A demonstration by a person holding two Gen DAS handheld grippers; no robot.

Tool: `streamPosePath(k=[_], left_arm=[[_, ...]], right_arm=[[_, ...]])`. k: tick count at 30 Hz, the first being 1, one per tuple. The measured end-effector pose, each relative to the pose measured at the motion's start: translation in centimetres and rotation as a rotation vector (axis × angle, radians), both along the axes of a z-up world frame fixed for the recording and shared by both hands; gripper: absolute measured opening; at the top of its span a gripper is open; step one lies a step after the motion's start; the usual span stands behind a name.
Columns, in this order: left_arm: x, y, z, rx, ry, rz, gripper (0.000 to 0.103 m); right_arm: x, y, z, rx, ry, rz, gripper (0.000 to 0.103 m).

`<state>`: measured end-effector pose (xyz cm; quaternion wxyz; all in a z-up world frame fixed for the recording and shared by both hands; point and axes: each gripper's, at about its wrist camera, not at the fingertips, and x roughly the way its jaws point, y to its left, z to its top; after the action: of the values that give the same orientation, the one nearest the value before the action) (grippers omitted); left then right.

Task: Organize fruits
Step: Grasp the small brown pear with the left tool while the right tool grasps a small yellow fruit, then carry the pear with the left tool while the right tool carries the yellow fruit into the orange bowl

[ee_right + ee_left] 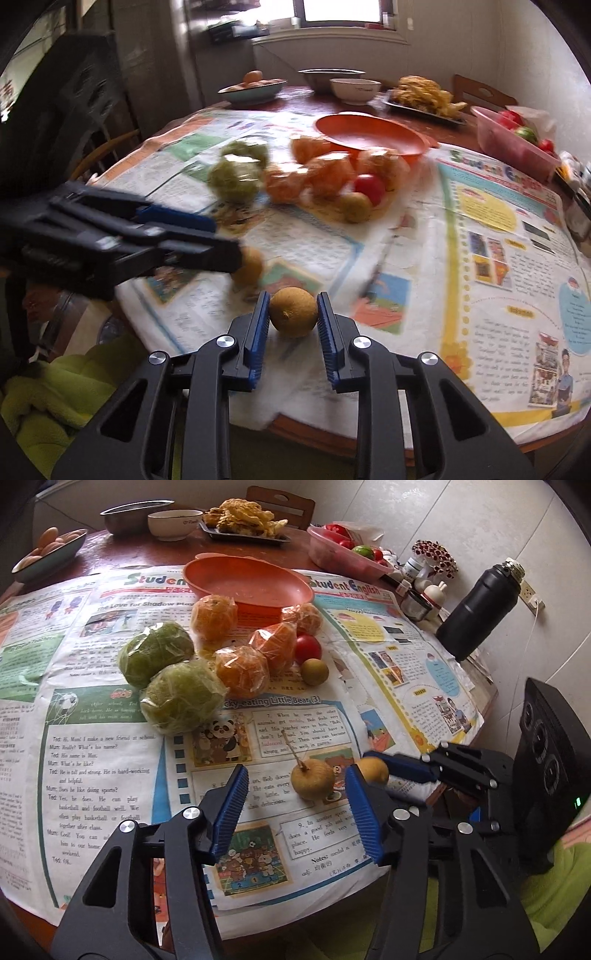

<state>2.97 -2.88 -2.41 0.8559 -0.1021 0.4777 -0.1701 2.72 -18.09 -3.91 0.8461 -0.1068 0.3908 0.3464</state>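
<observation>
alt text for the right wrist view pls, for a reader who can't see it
The right tongs are shut on a small round brown fruit at the near edge of a newspaper-covered table. The left tongs reach in from the left over a second brown fruit. Behind, blurred, wrapped fruits lie beside an empty orange bowl.

Home dining room, round wooden table [122, 548] under newspapers [110, 775], food dishes [243, 520], window [341, 11]
</observation>
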Motion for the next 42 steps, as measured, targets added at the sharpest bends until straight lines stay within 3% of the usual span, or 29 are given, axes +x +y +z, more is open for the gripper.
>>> streamPosePath(k=[3, 12, 24, 42], left_arm=[[0.1, -0.7, -0.2, 0.008, 0.005, -0.025, 0.041], [0.7, -2.6, -1.0, 0.102, -0.012, -0.063, 0.02], [2.4, -2.1, 0.6, 0.083, -0.042, -0.052, 0.019], [8.8, 2.2, 5.2, 0.096, -0.105, 0.043, 0.019]], right_arm=[[1.0, -1.0, 0.0, -0.005, -0.01, -0.029, 0.025], [3.6, -3.4, -0.2, 0.027, 0.017, -0.07, 0.025], [6.2, -4.4, 1.4, 0.059, 0.011, -0.085, 0.025], [11.9, -3.0, 6.0, 0.1, -0.069, -0.071, 0.025]])
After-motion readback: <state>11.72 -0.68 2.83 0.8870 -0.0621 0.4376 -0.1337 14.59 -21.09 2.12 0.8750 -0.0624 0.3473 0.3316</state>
